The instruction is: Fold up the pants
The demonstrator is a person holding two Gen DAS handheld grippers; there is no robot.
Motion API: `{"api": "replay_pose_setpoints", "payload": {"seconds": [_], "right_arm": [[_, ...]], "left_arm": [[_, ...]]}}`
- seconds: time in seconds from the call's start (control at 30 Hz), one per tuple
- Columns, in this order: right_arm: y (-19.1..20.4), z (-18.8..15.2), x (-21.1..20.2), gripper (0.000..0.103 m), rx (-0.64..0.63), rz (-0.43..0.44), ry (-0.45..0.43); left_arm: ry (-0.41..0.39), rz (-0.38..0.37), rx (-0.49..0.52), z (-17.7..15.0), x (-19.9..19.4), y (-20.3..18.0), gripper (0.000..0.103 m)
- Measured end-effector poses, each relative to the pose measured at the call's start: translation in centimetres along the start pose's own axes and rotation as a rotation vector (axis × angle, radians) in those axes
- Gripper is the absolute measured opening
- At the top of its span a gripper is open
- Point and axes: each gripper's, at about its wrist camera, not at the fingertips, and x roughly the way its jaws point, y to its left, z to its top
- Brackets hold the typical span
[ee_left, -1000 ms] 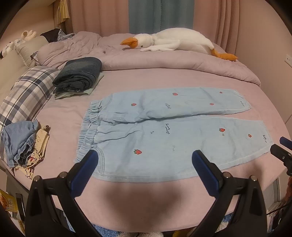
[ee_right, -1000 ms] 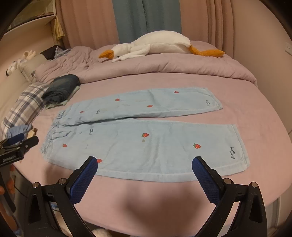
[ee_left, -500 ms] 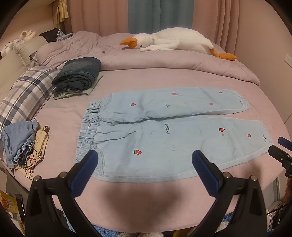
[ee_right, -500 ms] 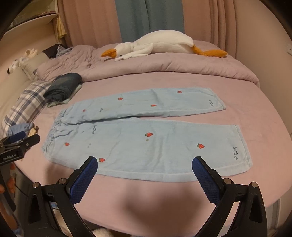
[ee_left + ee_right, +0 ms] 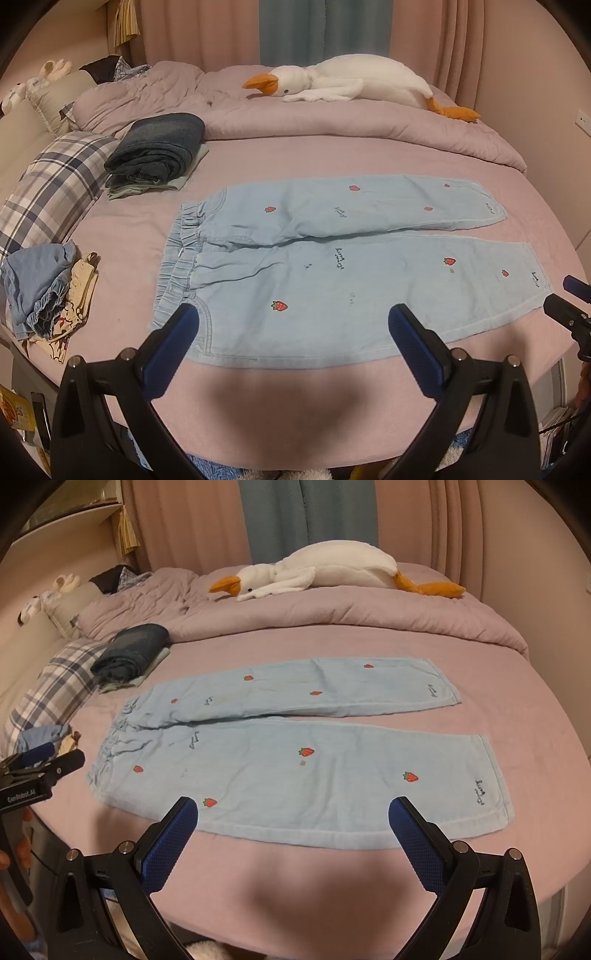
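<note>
Light blue pants [image 5: 332, 269] lie flat across the pink bed [image 5: 280, 391], waistband left, cuffs right, legs slightly split. Left gripper [image 5: 291, 325] hangs over the near hem by the waistband, jaws wide apart, holding nothing. Right gripper [image 5: 293, 814] sits over the near hem toward the cuff, jaws also apart. Bare sheet along the near edge. Folded dark clothes [image 5: 157, 153] far left, goose plush [image 5: 354, 83] far.

Light blue strawberry-print pants [image 5: 295, 749] lie flat and unfolded on the pink bed [image 5: 517, 709], waistband to the left and both leg hems to the right. The right gripper [image 5: 293, 814] hovers with its blue-padded fingers [image 5: 168, 845] spread wide over the near edge of the pants, while the left gripper [image 5: 40, 764] shows at the left edge. A plush goose [image 5: 332, 570] lies on the far duvet, and folded dark jeans [image 5: 131, 653] sit far left beside a plaid pillow [image 5: 51, 694].
</note>
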Motion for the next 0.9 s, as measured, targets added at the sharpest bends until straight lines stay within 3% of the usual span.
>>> {"api": "replay_pose_setpoints", "payload": {"seconds": [0.73,0.9], "right_arm": [[0.2,0.0,0.0,0.102,0.012,0.022,0.019],[0.1,0.0,0.6,0.102,0.006,0.015,0.040]], "left_arm": [[0.021,-0.011,0.001,-0.5,0.7,0.4,0.103],[0.035,-0.085,-0.052,-0.7,1.6,1.4,0.103]]}}
